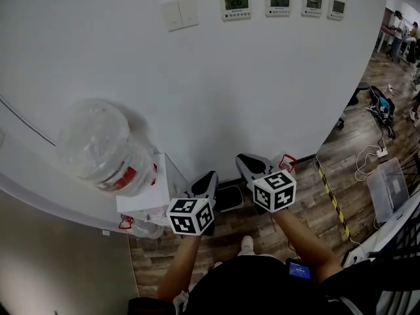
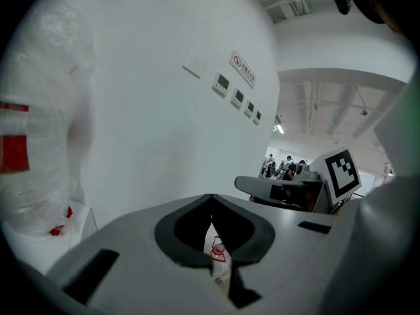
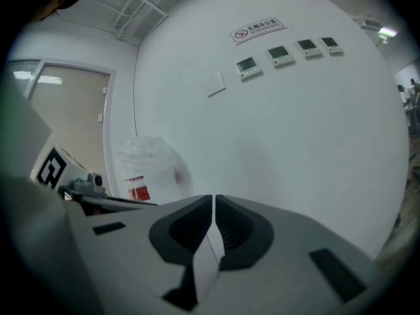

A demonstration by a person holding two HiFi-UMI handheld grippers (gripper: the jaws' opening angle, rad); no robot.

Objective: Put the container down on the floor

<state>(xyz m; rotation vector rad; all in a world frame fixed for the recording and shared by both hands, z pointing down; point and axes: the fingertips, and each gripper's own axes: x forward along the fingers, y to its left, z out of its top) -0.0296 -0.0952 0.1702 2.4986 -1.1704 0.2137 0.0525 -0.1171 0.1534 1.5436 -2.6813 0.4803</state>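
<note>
Hidden or unclear first: the container (image 1: pixel 230 197) is showing only as a low dark box with a paler rim, partly covered by my grippers in the head view. I can't tell its material or whether it has a lid. It's sitting on the floor (image 1: pixel 308 205), right against the wall (image 1: pixel 262 90), between the two grippers and clear of both.

Left gripper (image 2: pixel 210 199) is clenched: pad tips are meeting, nothing between them, and only a keyhole gap is opening lower down. Through that gap a red-and-white scrap (image 2: pixel 216 248) is showing, too small to identify.

Right gripper (image 3: pixel 214 199) is also clenched and empty, with a thin slit between ribbed dark pads and a pale strip of background behind.

Both are pointing at the wall, grey matte plastic bodies, each with a black-and-white marker cube (image 1: pixel 190 215). My forearms are getting cut off at the bottom edge.

Far left, a big clear crinkly bottle (image 1: pixel 98 143) with a red label is standing inverted on a white cabinet (image 1: pixel 147 199); its lower part is out of sight behind my left gripper.

The wall is smooth white, carrying a switch (image 1: pixel 180 13) and four thermostats (image 1: pixel 236 5); the digits are too small to be sure of. The floor is wood plank, with yellow-black tape (image 1: pixel 331 199) running off to the right.
</note>
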